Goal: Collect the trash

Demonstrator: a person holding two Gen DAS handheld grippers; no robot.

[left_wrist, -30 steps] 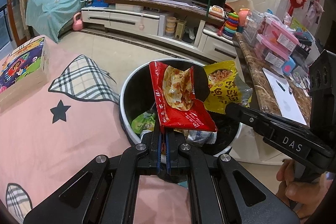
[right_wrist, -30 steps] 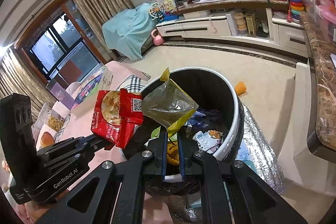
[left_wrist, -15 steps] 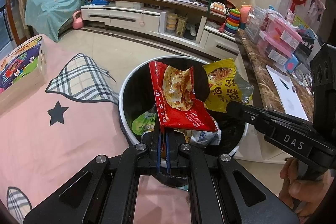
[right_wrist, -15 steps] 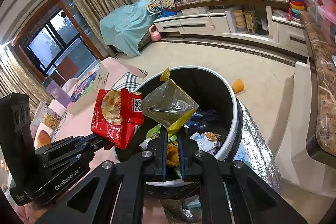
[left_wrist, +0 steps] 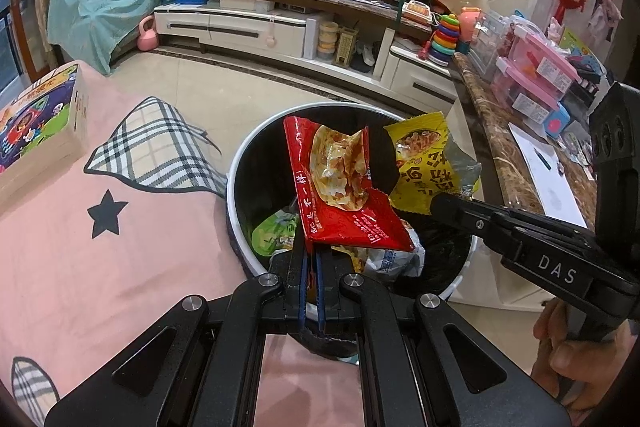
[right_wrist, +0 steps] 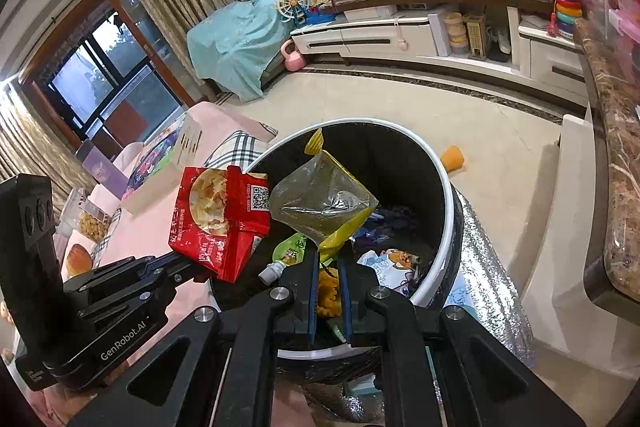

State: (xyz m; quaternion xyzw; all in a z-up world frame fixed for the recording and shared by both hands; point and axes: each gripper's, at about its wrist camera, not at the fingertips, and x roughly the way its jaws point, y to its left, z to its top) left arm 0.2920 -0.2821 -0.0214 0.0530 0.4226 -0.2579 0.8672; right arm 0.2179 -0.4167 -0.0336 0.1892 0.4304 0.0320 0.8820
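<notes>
Holding: two wrappers, red wrapper (left_wrist: 344,195) | yellow wrapper (right_wrist: 324,203) | one bin (left_wrist: 240,187)

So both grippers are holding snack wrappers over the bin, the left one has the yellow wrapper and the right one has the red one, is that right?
Swapped. In the left wrist view the left gripper pinches the red wrapper, and the right gripper holds the yellow wrapper. Both do hang over the bin.

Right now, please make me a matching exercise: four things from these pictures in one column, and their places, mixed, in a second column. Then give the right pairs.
Things:
1. red wrapper
2. yellow wrapper
3. green pouch
4. orange cup

Places:
A. on the floor behind the bin
B. in the left gripper
C. inside the bin
D. in the right gripper

Pairs: 1-B, 2-D, 3-C, 4-A
</notes>
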